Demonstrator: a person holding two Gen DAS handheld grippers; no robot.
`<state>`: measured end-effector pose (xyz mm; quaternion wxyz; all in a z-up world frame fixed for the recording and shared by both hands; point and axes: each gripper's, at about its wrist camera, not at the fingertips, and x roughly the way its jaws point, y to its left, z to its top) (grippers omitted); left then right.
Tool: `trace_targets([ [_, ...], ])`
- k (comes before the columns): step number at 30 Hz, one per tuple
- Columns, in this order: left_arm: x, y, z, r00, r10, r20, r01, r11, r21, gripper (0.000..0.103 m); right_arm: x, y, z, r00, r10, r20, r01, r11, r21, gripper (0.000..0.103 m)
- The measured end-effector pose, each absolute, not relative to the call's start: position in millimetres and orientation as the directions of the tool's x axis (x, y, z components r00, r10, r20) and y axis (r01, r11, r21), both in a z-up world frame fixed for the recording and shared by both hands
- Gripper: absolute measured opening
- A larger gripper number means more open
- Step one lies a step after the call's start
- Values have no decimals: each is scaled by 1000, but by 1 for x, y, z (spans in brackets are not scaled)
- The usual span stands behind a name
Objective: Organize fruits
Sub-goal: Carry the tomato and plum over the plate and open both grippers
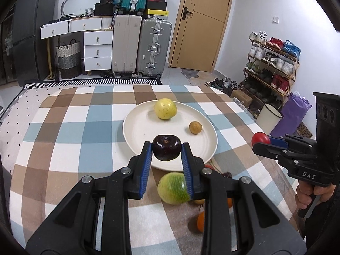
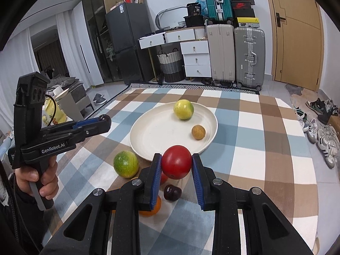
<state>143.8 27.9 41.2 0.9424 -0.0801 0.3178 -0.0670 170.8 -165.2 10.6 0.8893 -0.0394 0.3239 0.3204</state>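
Note:
My left gripper [image 1: 166,149] is shut on a dark purple plum [image 1: 167,148] and holds it over the near rim of the white plate [image 1: 140,131]. On the plate lie a yellow-green fruit [image 1: 165,108] and a small brown fruit [image 1: 195,127]. My right gripper [image 2: 176,163] is shut on a red tomato [image 2: 176,162], held above the table near the plate's [image 2: 153,133] front edge. On the cloth lie a green-yellow fruit [image 2: 125,164], a second dark plum [image 2: 172,192] and an orange [image 2: 153,209], partly hidden by the fingers.
The table wears a checked cloth [image 1: 63,140]. Behind it stand suitcases [image 1: 141,46], white drawers [image 1: 98,50] and a woven basket [image 1: 68,61]. A shoe rack [image 1: 274,63] and a white bin [image 1: 269,118] are on the right. Shoes [image 2: 323,131] lie on the floor.

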Motion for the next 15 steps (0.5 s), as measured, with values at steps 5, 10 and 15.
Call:
trace_targets([
  [5, 157, 26, 42, 796, -158, -585, 64, 982, -179, 25, 180, -159, 14, 588, 556, -587, -596, 789, 151, 28],
  [10, 175, 23, 38, 795, -151, -588, 59, 983, -173, 25, 189, -150, 13, 588, 564, -579, -594, 787, 164, 28],
  [15, 186, 20, 31, 789, -148, -596, 61, 985, -164, 25, 198, -140, 11, 591, 567, -574, -595, 786, 164, 28],
])
